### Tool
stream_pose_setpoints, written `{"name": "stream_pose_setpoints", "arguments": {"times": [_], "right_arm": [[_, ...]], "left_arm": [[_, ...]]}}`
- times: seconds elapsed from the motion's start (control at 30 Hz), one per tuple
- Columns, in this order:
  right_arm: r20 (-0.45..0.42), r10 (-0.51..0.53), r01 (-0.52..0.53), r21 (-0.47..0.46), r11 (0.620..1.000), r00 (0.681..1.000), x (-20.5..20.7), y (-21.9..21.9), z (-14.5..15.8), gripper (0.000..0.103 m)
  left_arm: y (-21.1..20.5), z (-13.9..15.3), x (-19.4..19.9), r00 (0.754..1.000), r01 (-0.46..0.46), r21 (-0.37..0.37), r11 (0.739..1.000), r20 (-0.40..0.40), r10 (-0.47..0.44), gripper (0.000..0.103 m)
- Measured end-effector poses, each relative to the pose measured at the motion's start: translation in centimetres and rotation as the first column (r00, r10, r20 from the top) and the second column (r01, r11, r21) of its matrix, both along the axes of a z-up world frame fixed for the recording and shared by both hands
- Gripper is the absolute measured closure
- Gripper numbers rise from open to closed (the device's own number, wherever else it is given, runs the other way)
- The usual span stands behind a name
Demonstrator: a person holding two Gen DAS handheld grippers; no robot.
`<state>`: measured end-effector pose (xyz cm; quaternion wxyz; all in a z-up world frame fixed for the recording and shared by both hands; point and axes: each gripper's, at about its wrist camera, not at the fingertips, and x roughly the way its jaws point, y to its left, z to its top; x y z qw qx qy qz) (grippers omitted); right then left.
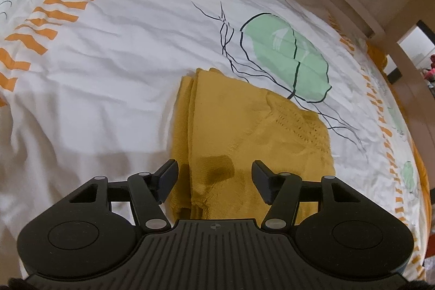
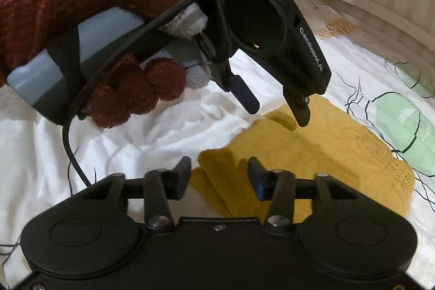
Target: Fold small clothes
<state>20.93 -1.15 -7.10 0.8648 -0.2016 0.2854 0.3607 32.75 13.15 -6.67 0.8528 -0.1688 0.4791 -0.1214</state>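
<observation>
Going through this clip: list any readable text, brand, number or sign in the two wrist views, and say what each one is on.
"GenRobot.AI": white lettering on the black body of the left gripper, seen in the right wrist view.
A small round crosshair mark, no letters, sits on the ribbed black plate in the left wrist view.
Nothing readable on the yellow garment or the printed bedsheet.

Mustard-yellow knit garment, folded into a layered rectangle, flat on the patterned bedsheet
</observation>
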Motion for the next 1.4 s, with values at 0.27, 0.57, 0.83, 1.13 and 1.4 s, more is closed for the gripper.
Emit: {"name": "stream_pose_setpoints", "arguments": {"times": [0.27, 0.57, 0.83, 1.13, 1.4], "right_arm": [[-0.085, 0.014, -0.009, 0.06, 0.998, 0.996, 0.8, -1.2, 0.1, 0.094], [-0.182, 0.042, -0.023, 0.104, 0.994, 0.982, 0.0, -2.7, -0.7, 0.085], [-0.159, -0.052, 0.083, 0.197, 0.977, 0.986, 0.0, -7.3, 1.1, 0.044], [-0.142, -0.337, 0.364, 0.271, 0.891, 0.931, 6.1, -13.9, 1.5, 0.044], [-0.19, -0.4, 0.437, 0.236, 0.868, 0.897, 11.0, -14.3, -0.5, 0.044]], "left_arm": [[0.0, 0.2, -0.1, 1.0, 0.0, 0.002, 1.0, 0.005, 0.0, 0.044], [-0.7, -0.6, 0.2, 1.0, -0.005, 0.067, 0.998, 0.012, 0.005, 0.044], [0.1, -2.4, 0.5, 0.998, -0.04, 0.092, 0.995, -0.053, 0.045, 0.044], [-0.5, -2.6, 0.3, 0.999, -0.022, 0.129, 0.991, -0.044, 0.028, 0.044], [-0.5, -2.6, 0.4, 0.998, -0.024, 0.121, 0.992, -0.048, 0.03, 0.043]]}}
